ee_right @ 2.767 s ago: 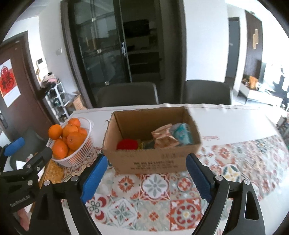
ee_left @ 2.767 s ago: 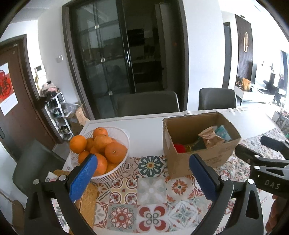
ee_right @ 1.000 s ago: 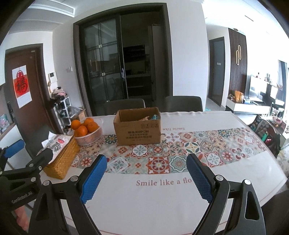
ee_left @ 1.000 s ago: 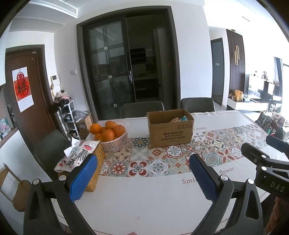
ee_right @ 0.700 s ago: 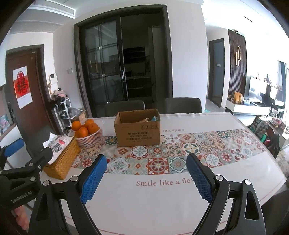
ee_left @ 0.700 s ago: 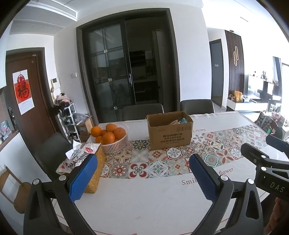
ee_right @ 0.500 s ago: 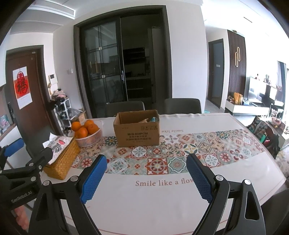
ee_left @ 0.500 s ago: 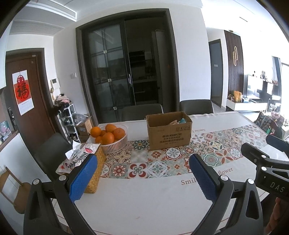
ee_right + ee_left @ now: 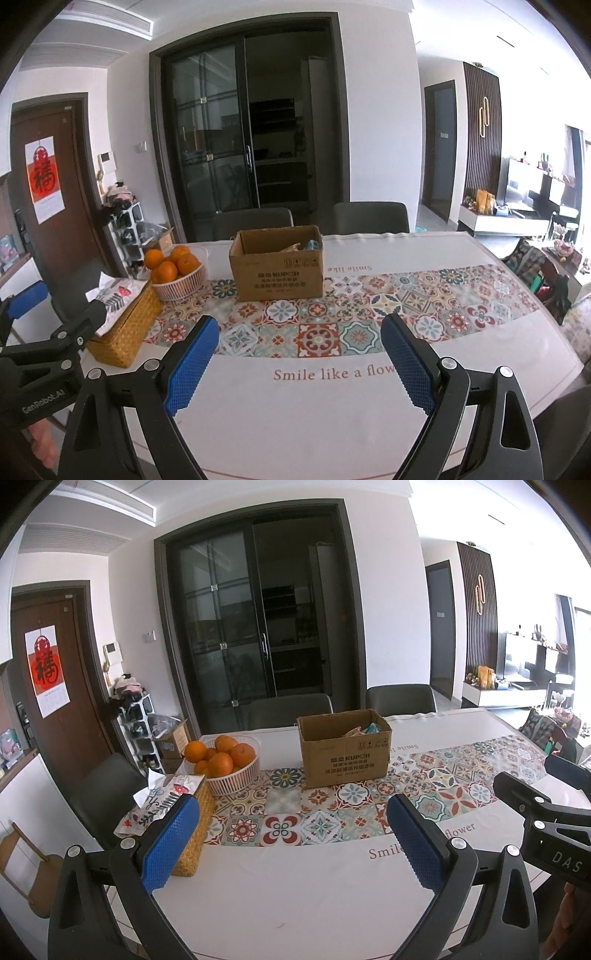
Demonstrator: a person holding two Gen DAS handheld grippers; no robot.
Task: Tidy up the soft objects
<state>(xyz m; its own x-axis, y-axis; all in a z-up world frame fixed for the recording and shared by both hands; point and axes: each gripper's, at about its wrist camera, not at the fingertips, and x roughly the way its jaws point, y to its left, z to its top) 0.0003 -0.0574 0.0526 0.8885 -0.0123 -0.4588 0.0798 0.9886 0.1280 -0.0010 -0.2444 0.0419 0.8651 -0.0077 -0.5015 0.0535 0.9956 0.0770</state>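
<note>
Cardboard box (image 9: 277,268) near the table's (image 9: 332,424) far edge holds soft items; none lies outside. Left gripper (image 9: 291,843) and right gripper (image 9: 299,363) hang released, empty.

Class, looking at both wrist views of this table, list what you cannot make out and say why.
- Cardboard box contents: both views, front wall hides all but some tips.
- Wicker basket: left wrist view, left gripper finger covers part of it.
- Tablecloth slogan: right wrist view, finger cuts off the ending.
</note>
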